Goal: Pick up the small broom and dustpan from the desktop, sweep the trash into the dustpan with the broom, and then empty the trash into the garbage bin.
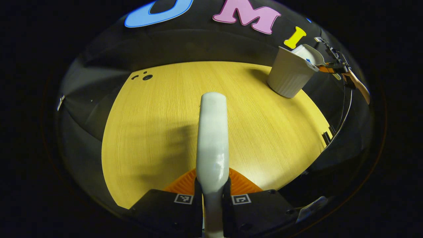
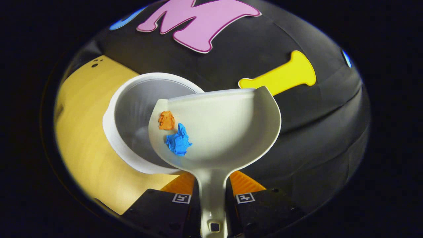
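your right gripper (image 2: 213, 198) clamps the dustpan (image 2: 224, 129) handle, tilted over the garbage bin (image 2: 132, 109). the paper scraps (image 2: 178, 140) are light and may cling, so tip steeply. your left gripper (image 1: 212, 198) grips the stiff broom (image 1: 213, 132) above the bench (image 1: 148, 132).

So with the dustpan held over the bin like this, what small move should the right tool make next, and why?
Probably tilt the dustpan further toward the garbage bin. The orange scrap and blue scrap sit in the pan near its edge above the bin's opening, and the right tool grips the handle.
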`<state>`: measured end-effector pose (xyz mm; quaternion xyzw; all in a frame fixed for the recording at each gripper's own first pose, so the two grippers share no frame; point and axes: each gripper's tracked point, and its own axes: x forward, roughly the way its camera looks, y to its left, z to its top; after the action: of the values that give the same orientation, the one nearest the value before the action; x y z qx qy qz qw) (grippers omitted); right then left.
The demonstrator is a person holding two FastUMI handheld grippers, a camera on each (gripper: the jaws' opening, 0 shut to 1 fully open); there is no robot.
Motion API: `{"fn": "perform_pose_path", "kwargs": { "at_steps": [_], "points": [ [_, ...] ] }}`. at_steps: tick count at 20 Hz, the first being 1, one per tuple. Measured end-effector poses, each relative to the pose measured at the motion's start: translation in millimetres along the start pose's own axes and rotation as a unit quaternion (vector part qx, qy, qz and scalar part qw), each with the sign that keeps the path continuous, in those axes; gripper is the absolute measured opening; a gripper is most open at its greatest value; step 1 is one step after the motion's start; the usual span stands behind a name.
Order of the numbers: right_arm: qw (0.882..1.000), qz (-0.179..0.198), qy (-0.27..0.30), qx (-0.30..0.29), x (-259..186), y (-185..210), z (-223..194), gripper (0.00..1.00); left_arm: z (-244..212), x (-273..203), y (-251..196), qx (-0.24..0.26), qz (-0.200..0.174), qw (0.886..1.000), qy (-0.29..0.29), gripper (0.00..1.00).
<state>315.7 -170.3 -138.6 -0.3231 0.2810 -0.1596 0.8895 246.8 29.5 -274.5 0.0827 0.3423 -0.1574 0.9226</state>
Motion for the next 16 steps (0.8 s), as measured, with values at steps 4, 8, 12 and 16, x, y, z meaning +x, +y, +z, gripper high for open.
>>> {"fn": "perform_pose_path", "kwargs": {
  "at_steps": [4, 8, 12, 16],
  "points": [
    [0.996, -0.034, -0.007, -0.088, 7, -7, 2, 0.34, 0, 4, -1, -0.012, -0.002, 1.0, 0.001, 0.28],
    [0.987, -0.06, -0.012, -0.149, 10, -10, 4, 0.3, -3, 7, -3, -0.021, 0.0, 1.0, 0.003, 0.28],
    [0.966, -0.089, -0.026, -0.241, 14, -12, 16, 0.3, -9, 11, -5, -0.029, 0.003, 1.0, 0.005, 0.28],
    [0.938, -0.099, -0.042, -0.329, 10, -22, 27, 0.34, -9, 12, -13, -0.052, -0.007, 0.999, 0.001, 0.28]
  ]
}}
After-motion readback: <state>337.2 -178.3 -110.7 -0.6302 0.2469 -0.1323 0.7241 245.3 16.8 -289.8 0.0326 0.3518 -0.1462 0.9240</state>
